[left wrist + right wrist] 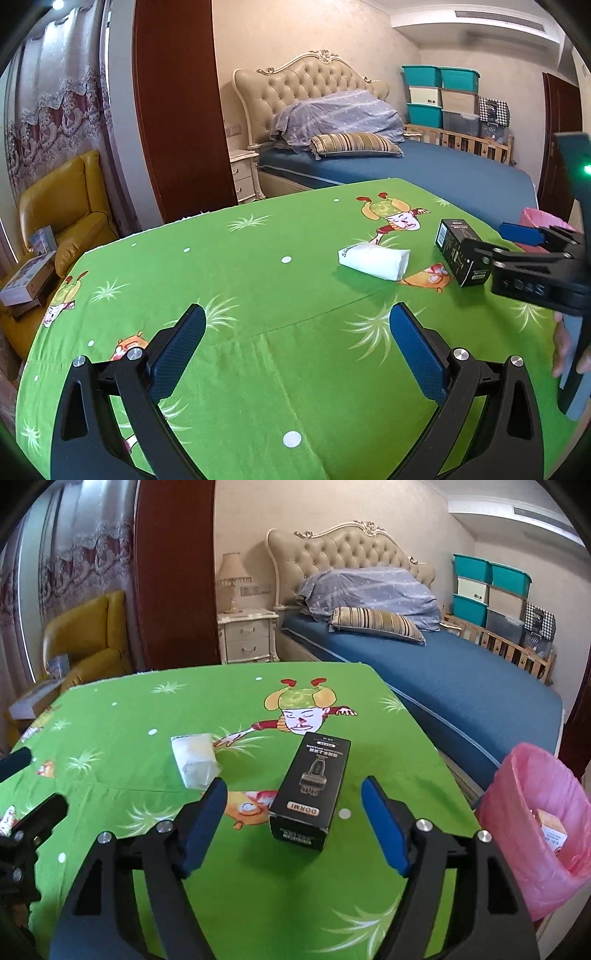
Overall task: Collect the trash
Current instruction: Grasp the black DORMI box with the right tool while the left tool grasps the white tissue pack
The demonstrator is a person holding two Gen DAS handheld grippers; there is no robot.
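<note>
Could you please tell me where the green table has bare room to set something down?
Free: the wide stretch left of the white packet. Crowded: the right side, with the black box and the pink bag.

The left gripper [297, 345] angles downward with its jaws spread wide and nothing between the blue pads [419, 352]. The right gripper [293, 825] tilts downward too, its jaws parted and gripping nothing; in the left wrist view it reaches in from the right edge, and the person's hand [570, 350] shows partly behind its dark handle, fingers wrapped around it. In the right wrist view, part of the left gripper's black frame and finger ends juts in at the left edge.
</note>
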